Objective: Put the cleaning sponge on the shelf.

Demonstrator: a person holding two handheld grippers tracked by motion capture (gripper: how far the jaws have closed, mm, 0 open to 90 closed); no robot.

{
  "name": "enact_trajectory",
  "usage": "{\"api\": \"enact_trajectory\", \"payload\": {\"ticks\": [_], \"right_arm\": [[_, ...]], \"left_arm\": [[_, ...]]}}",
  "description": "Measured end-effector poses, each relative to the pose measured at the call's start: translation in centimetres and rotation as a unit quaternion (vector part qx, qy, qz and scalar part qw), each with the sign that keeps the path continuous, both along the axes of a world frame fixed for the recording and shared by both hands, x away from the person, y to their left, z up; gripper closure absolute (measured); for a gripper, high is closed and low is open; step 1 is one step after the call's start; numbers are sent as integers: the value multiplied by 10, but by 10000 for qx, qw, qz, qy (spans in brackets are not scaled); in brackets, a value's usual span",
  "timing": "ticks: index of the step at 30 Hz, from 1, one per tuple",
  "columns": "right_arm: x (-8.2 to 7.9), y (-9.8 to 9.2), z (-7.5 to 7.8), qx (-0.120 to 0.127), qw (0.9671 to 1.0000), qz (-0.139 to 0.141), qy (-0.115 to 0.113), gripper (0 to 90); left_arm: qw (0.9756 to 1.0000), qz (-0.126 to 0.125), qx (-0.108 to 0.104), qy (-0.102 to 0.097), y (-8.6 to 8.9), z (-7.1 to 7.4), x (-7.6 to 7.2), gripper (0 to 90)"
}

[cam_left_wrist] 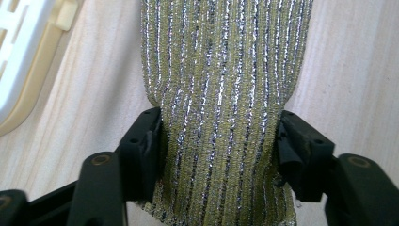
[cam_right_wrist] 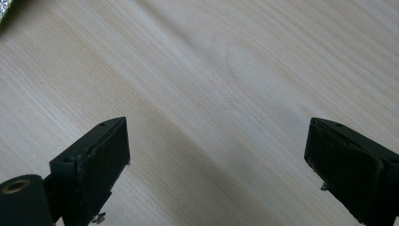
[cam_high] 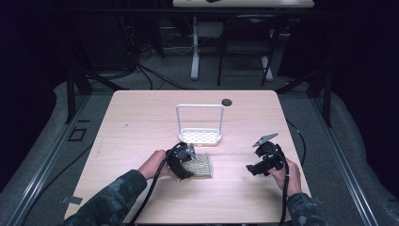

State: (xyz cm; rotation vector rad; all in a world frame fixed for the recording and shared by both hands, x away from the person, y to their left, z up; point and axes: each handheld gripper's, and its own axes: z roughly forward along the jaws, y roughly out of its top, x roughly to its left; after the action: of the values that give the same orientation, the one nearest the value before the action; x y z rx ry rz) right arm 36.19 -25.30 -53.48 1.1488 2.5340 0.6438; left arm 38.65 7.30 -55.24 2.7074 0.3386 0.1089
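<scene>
**Ana:** Forearms in camouflage sleeves come up from the bottom edge of the high view. The left hand carries the left gripper (cam_high: 188, 160) down low on the wooden table (cam_high: 141, 117), right at the near-left corner of the sponge (cam_high: 200, 165), a flat yellow-green pad with glittery stripes.

**Ben:** And what lies behind it?

**Ana:** A white soap rack (cam_high: 200, 135) with a tall loop handle stands just beyond the sponge, towards the far side. A small dark round thing (cam_high: 227, 101) sits near the far edge. The right gripper (cam_high: 251, 168) is well apart from the sponge, off to the right, held just above the table and pointing left.

**Ben:** What about the left gripper view?

**Ana:** There the sponge (cam_left_wrist: 221, 94) runs straight up the middle, from between the two black jaws to the top edge. The left gripper (cam_left_wrist: 221, 146) is clenched on it: both pads press into its long sides, and the fabric is pinched narrower at that spot than above it. It lies flat on the table (cam_left_wrist: 84, 94). A corner of the soap rack (cam_left_wrist: 23, 56) shows at the upper left, near the sponge but not touching it.

**Ben:** And the right gripper view?

**Ana:** The right gripper (cam_right_wrist: 219, 155) stands released, jaws wide, with bare table (cam_right_wrist: 211, 70) between them. A sliver of the sponge (cam_right_wrist: 8, 8) glints in the top-left corner, far from those jaws.
</scene>
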Motion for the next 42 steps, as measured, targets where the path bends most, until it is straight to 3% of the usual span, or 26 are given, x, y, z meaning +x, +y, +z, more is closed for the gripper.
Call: {"api": "enact_trajectory", "payload": {"ticks": [5,20,28,37,42], "right_arm": [[0,0,0,-10,10000,10,13,65],[1,-1,-1,-35,10000,-31,25,66],[1,-1,0,-30,10000,-36,-13,66],[1,-1,0,-49,10000,-27,25,67],[0,-1,0,-26,10000,-33,7,67]], "left_arm": [[9999,132,-34,-29,1,0,0,469],[9972,615,-113,-408,-2,1,-8,575],[9932,988,-217,-575,-2,11,-14,574],[9894,1304,-383,-510,3,19,-13,575],[9864,1470,-387,-631,4,25,-10,574]]}}
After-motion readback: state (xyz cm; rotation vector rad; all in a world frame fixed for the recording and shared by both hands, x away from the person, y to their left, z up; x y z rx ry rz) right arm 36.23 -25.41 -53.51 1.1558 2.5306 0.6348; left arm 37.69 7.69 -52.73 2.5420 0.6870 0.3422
